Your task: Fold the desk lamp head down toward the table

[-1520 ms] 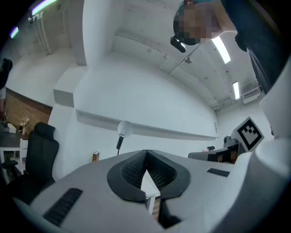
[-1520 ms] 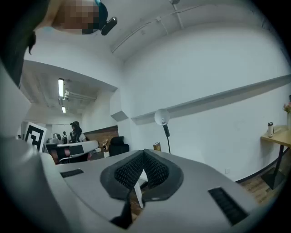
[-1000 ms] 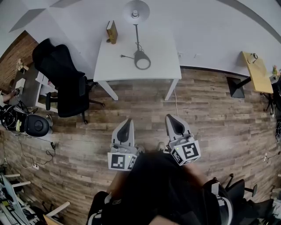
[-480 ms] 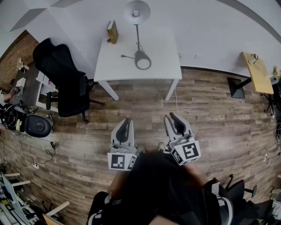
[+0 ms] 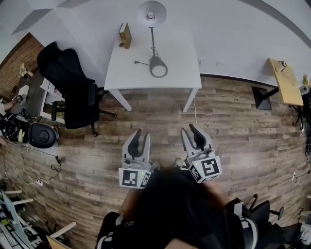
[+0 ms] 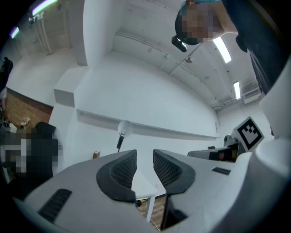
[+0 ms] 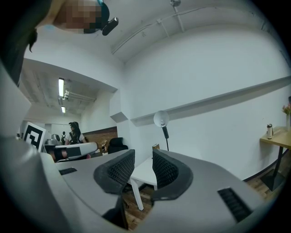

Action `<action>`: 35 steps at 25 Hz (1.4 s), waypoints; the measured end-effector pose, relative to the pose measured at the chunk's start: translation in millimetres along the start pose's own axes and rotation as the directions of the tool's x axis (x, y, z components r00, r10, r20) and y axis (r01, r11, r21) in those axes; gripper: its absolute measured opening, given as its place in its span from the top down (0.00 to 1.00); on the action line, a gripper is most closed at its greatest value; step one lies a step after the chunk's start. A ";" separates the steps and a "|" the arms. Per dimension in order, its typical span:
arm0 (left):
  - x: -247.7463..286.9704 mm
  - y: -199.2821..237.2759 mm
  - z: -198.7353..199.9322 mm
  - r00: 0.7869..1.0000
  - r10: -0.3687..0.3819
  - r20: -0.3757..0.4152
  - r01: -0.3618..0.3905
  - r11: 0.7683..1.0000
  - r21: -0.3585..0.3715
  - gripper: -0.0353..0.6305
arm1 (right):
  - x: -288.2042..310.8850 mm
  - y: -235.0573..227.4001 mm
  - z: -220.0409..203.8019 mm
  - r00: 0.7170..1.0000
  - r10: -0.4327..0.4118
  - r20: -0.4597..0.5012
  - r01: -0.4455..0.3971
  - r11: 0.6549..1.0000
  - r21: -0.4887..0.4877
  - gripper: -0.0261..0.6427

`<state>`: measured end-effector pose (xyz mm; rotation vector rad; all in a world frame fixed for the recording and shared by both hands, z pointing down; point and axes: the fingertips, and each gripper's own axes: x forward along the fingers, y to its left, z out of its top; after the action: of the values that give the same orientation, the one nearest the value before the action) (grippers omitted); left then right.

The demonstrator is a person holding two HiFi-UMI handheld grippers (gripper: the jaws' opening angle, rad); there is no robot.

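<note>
A white desk lamp stands upright on the white table, its round head raised on a thin stem above the ring base. Both grippers hang over the wooden floor, well short of the table. My left gripper and right gripper are open, their jaws have just been opening, and nothing is between them. In the left gripper view the lamp shows far off above my left gripper. The right gripper view has the lamp above my right gripper.
A small book stands at the table's back left corner. A black office chair sits left of the table, with cables and a round black device on the floor nearby. A yellow side table is at the right.
Both grippers' jaws went from shut to parted. The hands and the lamp have not moved.
</note>
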<state>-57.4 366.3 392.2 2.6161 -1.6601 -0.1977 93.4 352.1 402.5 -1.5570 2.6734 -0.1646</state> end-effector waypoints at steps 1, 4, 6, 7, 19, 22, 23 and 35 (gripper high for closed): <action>0.8 -1.3 0.3 1.000 0.001 -0.001 -0.001 1.000 0.001 0.78 | -0.6 -1.2 0.6 1.000 0.001 0.000 -0.001 1.000 0.001 0.75; 2.8 -5.7 1.1 1.000 0.009 -0.001 -0.009 1.000 0.002 0.78 | -2.8 -6.5 1.9 1.000 0.004 0.001 -0.004 1.000 0.004 0.75; 4.9 -10.9 0.7 1.000 0.016 -0.002 -0.016 1.000 0.002 0.78 | -5.9 -12.4 1.8 1.000 0.007 0.000 -0.007 1.000 0.006 0.75; 5.9 -13.3 0.3 1.000 0.021 -0.004 -0.021 1.000 0.001 0.78 | -7.3 -15.3 1.5 1.000 0.010 -0.001 -0.009 1.000 0.008 0.75; 22.2 -62.9 -4.7 0.996 0.085 -0.008 -0.085 0.996 0.027 0.77 | -29.6 -58.7 -2.2 0.996 0.090 -0.016 -0.090 0.996 0.020 0.76; 26.8 -66.2 -7.6 0.995 0.102 -0.009 -0.101 0.995 0.023 0.77 | -26.4 -65.9 -4.0 0.994 0.108 -0.020 -0.107 0.994 0.020 0.76; 28.0 -67.0 -8.6 0.994 0.106 -0.010 -0.105 0.994 0.020 0.77 | -25.5 -67.2 -5.3 0.993 0.113 -0.023 -0.113 0.993 0.023 0.76; 91.3 -31.5 -23.4 0.996 0.089 -0.015 -0.089 0.996 -0.007 0.77 | 40.5 -90.0 -7.8 0.992 0.122 -0.033 -0.122 0.992 0.020 0.76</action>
<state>12.2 296.5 404.3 2.5249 -1.7633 -0.1816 150.5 273.3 421.0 -1.3929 2.7746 -0.2113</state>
